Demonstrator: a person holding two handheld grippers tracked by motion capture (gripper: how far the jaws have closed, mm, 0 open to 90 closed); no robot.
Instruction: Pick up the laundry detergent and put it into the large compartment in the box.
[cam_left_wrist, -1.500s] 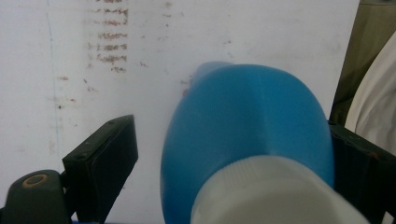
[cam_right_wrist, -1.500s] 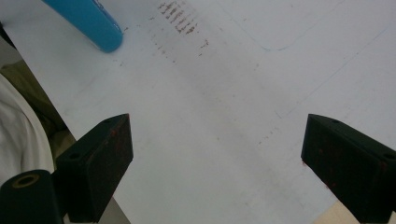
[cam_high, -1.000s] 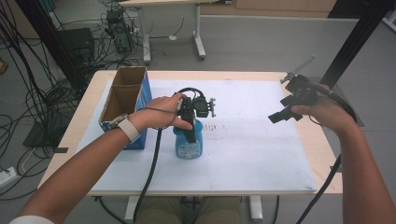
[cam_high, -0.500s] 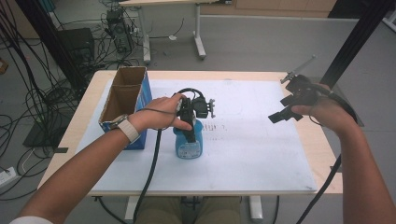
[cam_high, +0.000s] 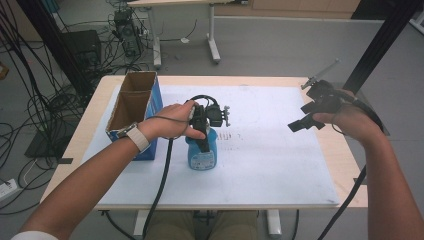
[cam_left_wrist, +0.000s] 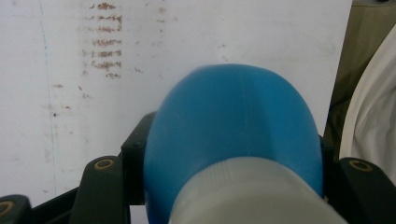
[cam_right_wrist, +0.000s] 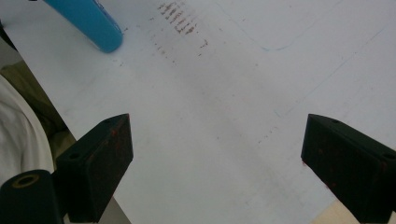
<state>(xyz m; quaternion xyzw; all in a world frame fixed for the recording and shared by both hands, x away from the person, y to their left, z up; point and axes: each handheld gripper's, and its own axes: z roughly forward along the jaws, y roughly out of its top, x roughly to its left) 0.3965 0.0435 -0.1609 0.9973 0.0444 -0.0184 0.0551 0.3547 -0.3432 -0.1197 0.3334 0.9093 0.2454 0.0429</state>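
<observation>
A blue bottle (cam_high: 201, 152) with a white cap stands upright on the white sheet (cam_high: 280, 150) at the table's middle left. My left gripper (cam_high: 202, 140) points down over it. Its jaws have just been closing and now press on both sides of the bottle (cam_left_wrist: 233, 116), so the left gripper (cam_left_wrist: 229, 144) is shut on it. My right gripper (cam_high: 302, 116) hangs above the table's right side, well away from the bottle. In its own view the right gripper (cam_right_wrist: 217, 126) stands open over bare sheet, with the bottle's base (cam_right_wrist: 88, 21) at the top left.
An open cardboard box (cam_high: 132, 107) with a blue side stands at the table's left edge, close to my left forearm. Faint brown marks (cam_high: 227, 136) lie on the sheet right of the bottle. Cables and another table's legs are on the floor behind.
</observation>
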